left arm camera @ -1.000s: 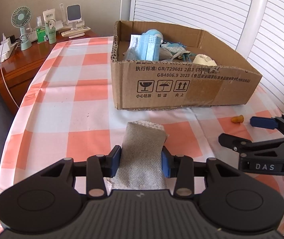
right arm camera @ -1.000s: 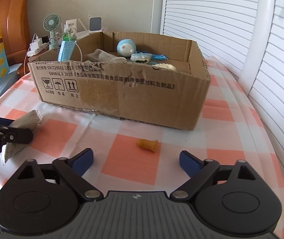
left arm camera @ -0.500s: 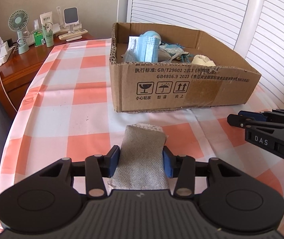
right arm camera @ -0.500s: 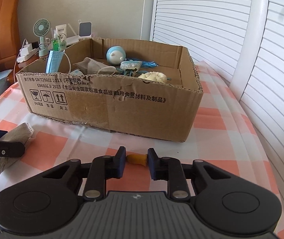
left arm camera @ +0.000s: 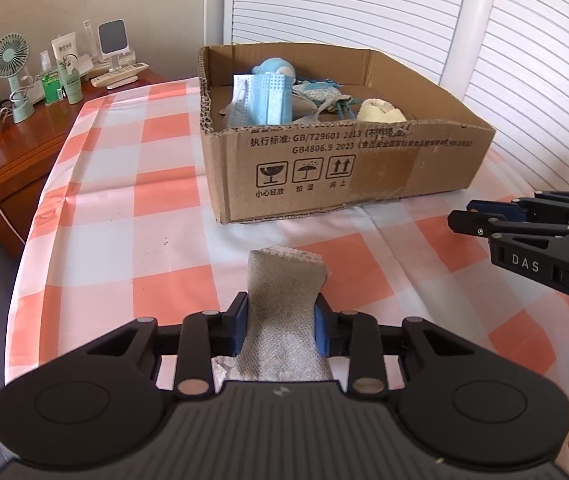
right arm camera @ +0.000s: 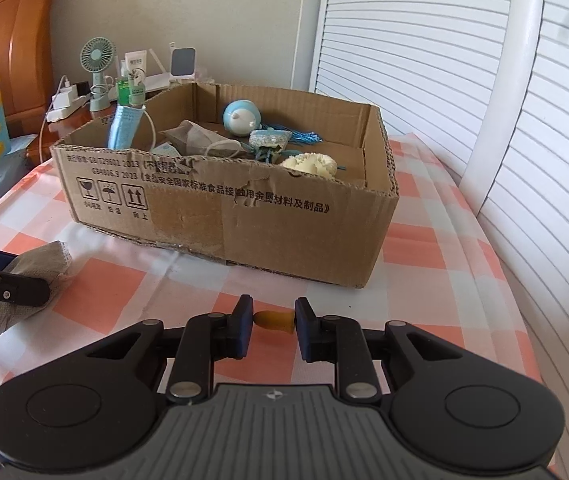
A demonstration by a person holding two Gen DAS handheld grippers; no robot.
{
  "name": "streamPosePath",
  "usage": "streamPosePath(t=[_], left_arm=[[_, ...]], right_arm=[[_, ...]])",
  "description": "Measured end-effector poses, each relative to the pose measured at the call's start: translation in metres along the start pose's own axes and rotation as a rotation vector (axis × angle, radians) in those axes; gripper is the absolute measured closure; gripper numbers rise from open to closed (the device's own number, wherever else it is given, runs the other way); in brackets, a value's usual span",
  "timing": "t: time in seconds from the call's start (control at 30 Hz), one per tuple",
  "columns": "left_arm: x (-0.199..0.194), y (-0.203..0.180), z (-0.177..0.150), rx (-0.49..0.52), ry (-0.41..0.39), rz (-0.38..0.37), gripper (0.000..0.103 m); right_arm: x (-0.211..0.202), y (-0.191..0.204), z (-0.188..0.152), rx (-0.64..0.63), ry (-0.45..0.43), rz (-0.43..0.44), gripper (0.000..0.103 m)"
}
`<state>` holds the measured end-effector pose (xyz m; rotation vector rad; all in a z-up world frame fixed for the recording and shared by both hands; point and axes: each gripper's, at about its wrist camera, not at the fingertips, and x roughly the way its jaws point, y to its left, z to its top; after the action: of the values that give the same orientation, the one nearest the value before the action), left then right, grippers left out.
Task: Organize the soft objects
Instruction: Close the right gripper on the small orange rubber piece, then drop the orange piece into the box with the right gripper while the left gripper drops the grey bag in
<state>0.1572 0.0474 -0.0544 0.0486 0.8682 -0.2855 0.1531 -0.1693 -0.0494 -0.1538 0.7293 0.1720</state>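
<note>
Left tool (left arm camera: 280, 328) clamped on grey cloth (left arm camera: 284, 304), right tool (right arm camera: 273, 322) pinching small orange piece (right arm camera: 274, 319), both low over table

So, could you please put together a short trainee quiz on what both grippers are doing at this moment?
1. True or false: the left gripper is shut on the grey mesh cloth.
2. What does the right gripper hold? A) blue pleated face mask B) small orange rubber piece C) round blue plush toy
3. Fill in: the cream fuzzy lump lies inside the brown cardboard ____.

Key: 1 true; 2 B; 3 box.
</note>
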Motion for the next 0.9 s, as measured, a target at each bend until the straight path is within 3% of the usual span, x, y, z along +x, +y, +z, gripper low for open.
streamPosePath(t=[0.27,0.53,0.9], left_arm=[[-0.029,0.0,0.008,0.062,0.0,-0.047,0.073],[-0.061,-0.012,0.037,0.129,-0.07,-0.116,0.073],[-0.049,-0.043,0.098,0.195,-0.153,-0.148,0.073]], right_arm=[[-0.028,-0.001,0.006,-0.078,-0.016,0.047,0.077],[-0.061,-0.003,0.016,-0.154,-0.046,0.094,0.077],[-0.087,-0.011,0.042,-0.225,-0.119,0.111,0.077]])
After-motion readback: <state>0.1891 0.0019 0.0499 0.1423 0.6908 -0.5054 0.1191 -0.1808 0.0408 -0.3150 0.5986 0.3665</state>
